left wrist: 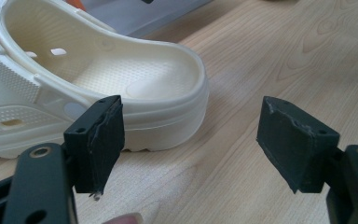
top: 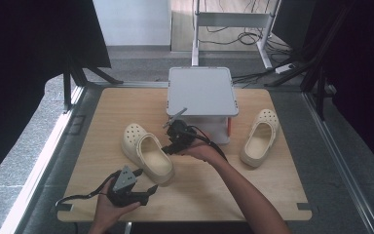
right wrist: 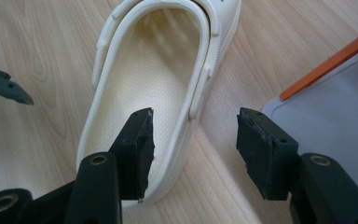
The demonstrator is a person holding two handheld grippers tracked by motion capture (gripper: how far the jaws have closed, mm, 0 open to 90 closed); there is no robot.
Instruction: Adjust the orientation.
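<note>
You are looking down at a light wooden table (top: 272,190) with notches at its near corners. It stands on grey carpet (top: 44,122). Black curtains (top: 24,58) close off the left, and more of them hang dark on the right. Beyond the far edge, the floor turns to pale wood (top: 182,34), where a white metal frame (top: 233,22) stands among loose black cables (top: 246,36). A white wall panel (top: 131,22) lies far left of it.
</note>
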